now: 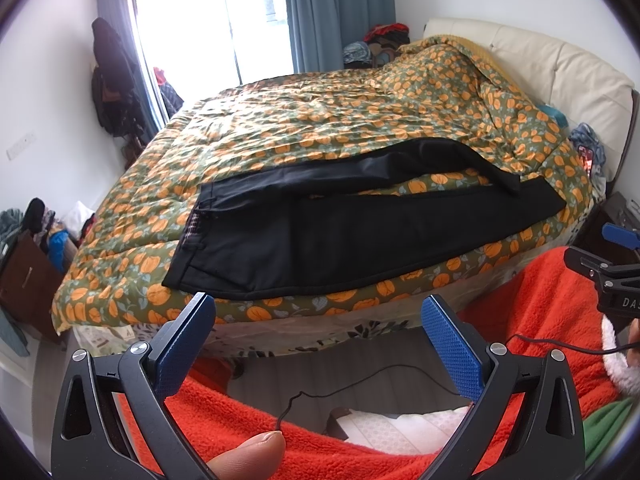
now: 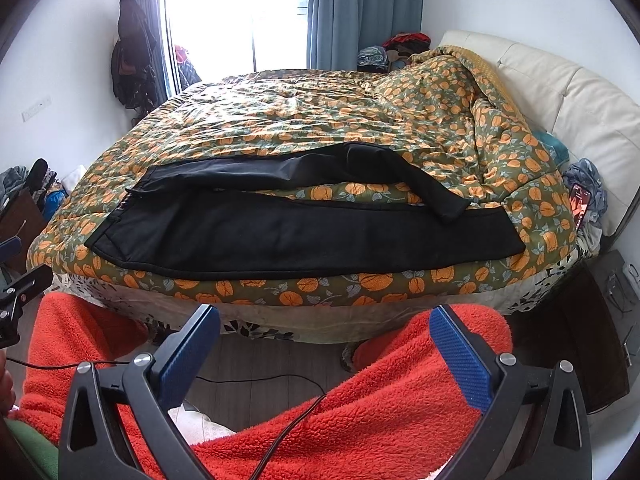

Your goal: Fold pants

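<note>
Black pants (image 1: 340, 236) lie spread along the near edge of the bed, waistband at the left, legs running right. The near leg lies flat; the far leg curves and its cuff crosses onto the near leg at the right. They show the same way in the right wrist view (image 2: 288, 236). My left gripper (image 1: 318, 312) is open and empty, held off the bed below the near hem. My right gripper (image 2: 324, 326) is open and empty, also short of the bed edge. The right gripper shows at the right edge of the left view (image 1: 616, 252).
The bed carries a green quilt with orange pumpkins (image 2: 320, 120) and a cream headboard (image 2: 560, 88) at right. My legs in red fleece (image 2: 360, 400) are in front. A dark nightstand (image 2: 580, 340) stands at right, clothes piles at left, a cable (image 1: 360, 384) crosses the floor.
</note>
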Available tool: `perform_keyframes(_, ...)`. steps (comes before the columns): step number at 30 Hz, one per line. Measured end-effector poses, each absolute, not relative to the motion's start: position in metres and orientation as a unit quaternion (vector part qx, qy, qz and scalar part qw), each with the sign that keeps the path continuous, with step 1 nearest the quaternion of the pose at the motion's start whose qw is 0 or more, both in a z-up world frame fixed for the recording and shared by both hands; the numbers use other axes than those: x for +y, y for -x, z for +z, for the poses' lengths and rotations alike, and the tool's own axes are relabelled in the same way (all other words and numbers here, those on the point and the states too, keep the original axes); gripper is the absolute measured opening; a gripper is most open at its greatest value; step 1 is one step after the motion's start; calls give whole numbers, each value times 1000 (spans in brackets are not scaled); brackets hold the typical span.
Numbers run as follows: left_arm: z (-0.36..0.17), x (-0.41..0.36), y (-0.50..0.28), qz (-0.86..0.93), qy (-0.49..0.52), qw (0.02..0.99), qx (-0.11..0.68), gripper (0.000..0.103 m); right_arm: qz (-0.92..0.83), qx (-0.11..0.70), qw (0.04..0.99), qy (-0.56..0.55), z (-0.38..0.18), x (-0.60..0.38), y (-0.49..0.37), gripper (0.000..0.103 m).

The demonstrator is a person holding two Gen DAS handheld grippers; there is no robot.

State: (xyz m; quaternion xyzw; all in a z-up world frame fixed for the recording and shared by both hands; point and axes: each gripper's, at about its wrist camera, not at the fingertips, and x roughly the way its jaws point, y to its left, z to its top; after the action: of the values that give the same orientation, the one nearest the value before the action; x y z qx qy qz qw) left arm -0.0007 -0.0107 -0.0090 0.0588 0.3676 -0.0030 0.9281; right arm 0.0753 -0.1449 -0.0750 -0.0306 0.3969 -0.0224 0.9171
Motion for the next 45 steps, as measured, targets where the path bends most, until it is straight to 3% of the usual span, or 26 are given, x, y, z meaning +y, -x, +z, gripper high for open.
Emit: perform_keyframes(45,-8,-14,-4,-2,-66,928,367,103,-12,419,908,14,-71,-155,-90,103)
